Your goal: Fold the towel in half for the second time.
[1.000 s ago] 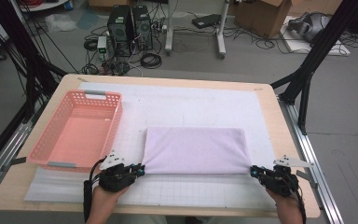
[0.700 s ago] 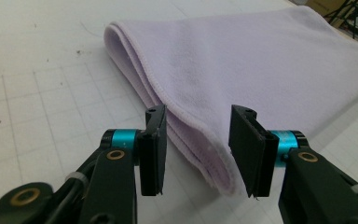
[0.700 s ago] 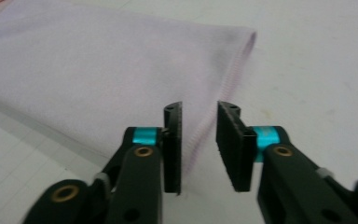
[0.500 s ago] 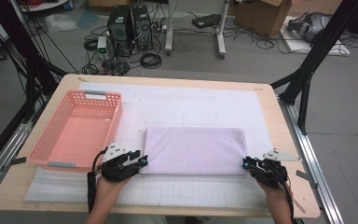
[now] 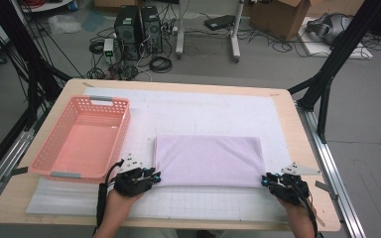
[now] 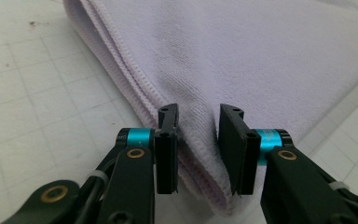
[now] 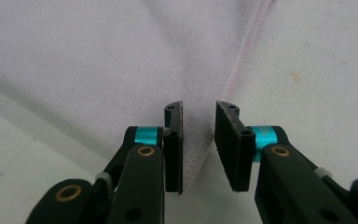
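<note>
Since a second ago, when both my hands sat wider apart, my left gripper (image 5: 155, 176) and right gripper (image 5: 265, 180) have closed in on the folded lilac towel (image 5: 209, 159) mid-tabletop; fingers open, straddling its near corners, not yet pinching; a fold likely follows.

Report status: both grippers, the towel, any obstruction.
Left gripper open, fingers astride the towel's near left corner. Right gripper open, astride the near right corner. Towel folded, flat on the mat. Basket off to the left, nothing in the way.
</note>
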A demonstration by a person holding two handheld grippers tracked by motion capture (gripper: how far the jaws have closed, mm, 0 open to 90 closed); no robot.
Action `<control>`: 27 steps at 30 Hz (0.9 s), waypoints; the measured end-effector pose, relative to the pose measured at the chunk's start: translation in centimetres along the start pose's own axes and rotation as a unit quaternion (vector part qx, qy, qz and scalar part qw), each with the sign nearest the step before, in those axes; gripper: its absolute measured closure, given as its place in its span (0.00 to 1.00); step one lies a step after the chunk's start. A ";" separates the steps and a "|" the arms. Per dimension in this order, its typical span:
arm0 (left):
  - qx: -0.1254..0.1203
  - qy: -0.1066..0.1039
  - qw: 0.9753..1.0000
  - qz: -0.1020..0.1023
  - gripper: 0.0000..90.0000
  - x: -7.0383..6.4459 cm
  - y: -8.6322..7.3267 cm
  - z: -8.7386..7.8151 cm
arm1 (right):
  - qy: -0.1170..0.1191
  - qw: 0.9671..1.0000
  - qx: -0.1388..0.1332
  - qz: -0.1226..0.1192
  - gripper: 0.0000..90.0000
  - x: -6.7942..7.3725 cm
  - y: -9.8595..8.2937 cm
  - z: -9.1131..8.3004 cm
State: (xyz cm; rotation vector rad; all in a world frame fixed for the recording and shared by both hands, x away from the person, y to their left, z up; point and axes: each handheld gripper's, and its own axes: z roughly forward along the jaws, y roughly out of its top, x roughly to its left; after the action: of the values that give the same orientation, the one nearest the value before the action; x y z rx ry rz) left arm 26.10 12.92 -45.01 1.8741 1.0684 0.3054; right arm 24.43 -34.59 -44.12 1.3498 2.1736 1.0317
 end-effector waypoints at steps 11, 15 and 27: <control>-0.073 -0.018 0.997 -0.010 0.42 0.3 0.7 -1.6 | 0.012 0.993 -0.102 0.051 0.44 -1.5 -0.8 -3.9; -0.098 -0.037 0.994 -0.010 0.30 0.3 1.0 -2.0 | -0.004 0.993 -0.114 0.038 0.30 -0.8 -0.6 -4.4; -0.115 -0.029 0.993 0.010 0.26 0.0 1.2 -2.2 | 0.002 0.993 -0.117 0.006 0.22 -0.4 -0.6 -4.2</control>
State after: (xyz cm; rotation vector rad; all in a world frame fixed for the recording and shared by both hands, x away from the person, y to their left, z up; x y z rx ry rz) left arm 25.44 13.98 -42.79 1.6781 0.9343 0.3675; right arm 21.51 -36.72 -41.83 1.2550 1.9775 1.2506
